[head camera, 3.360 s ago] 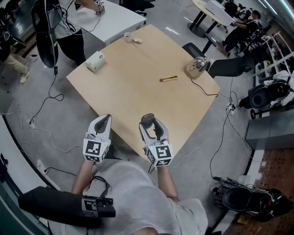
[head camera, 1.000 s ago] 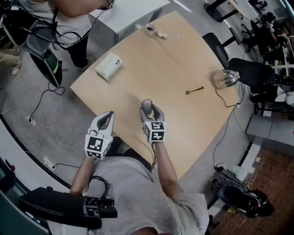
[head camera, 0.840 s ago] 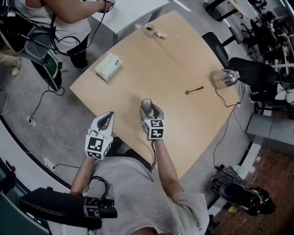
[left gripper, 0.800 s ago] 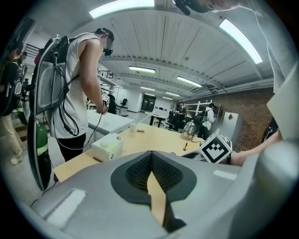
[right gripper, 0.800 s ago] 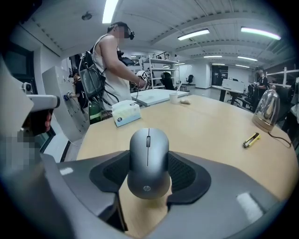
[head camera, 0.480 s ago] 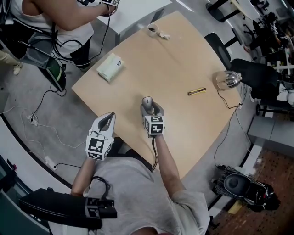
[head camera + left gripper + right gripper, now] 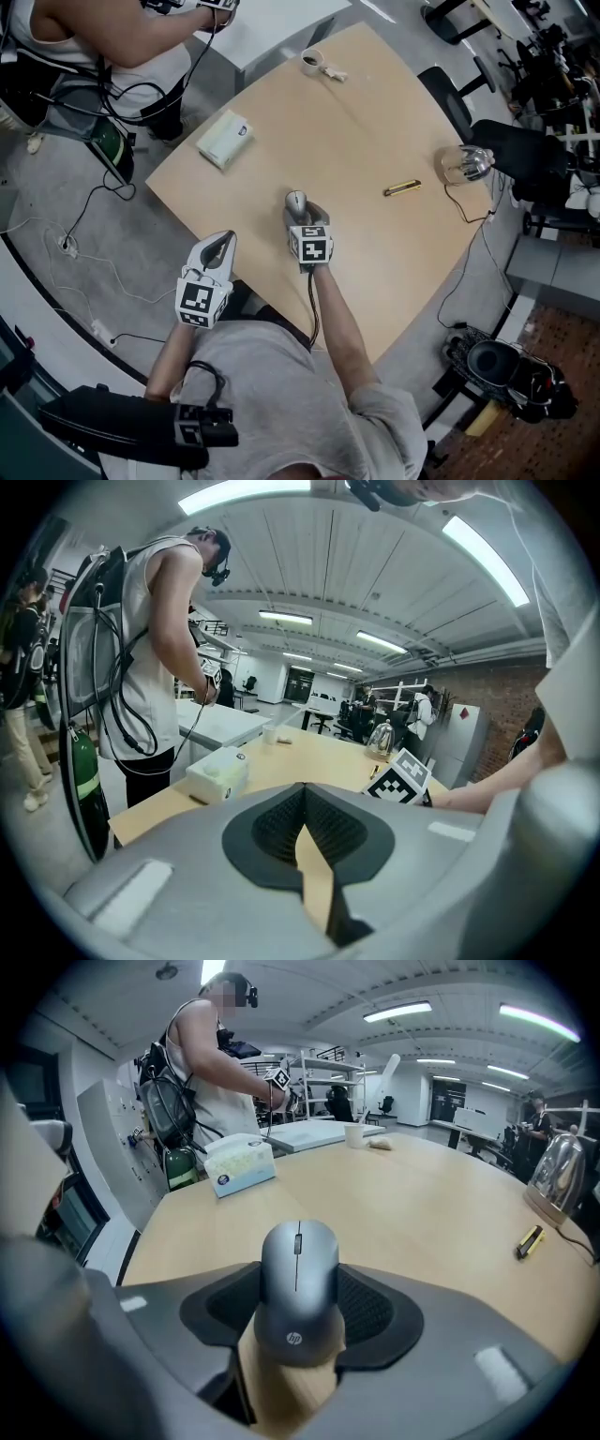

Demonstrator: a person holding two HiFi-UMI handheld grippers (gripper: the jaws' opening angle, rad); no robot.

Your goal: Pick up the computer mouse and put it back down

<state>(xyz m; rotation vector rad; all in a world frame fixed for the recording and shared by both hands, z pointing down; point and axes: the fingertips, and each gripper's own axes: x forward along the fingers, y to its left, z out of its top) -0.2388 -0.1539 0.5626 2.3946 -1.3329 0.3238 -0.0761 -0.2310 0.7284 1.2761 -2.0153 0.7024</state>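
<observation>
A grey computer mouse point(image 7: 296, 201) sits between the pads of my right gripper point(image 7: 298, 210), which is shut on its sides. In the right gripper view the mouse point(image 7: 298, 1283) points away from me, low over the light wooden table point(image 7: 356, 122). Whether it touches the tabletop I cannot tell. My left gripper point(image 7: 220, 244) hangs beyond the table's near edge, left of the right one, shut with nothing in it. In the left gripper view its pads point(image 7: 272, 822) meet at the tips.
A pale tissue box point(image 7: 225, 138) lies near the left edge. A cup point(image 7: 310, 62) stands at the far corner. A yellow cutter point(image 7: 401, 188) and a glass dome point(image 7: 465, 163) are to the right. A person point(image 7: 112, 37) stands beyond the far left side. Cables trail on the floor.
My right gripper has moved forward over the table and sunk lower, still carrying the mouse. The left gripper has stayed where it was.
</observation>
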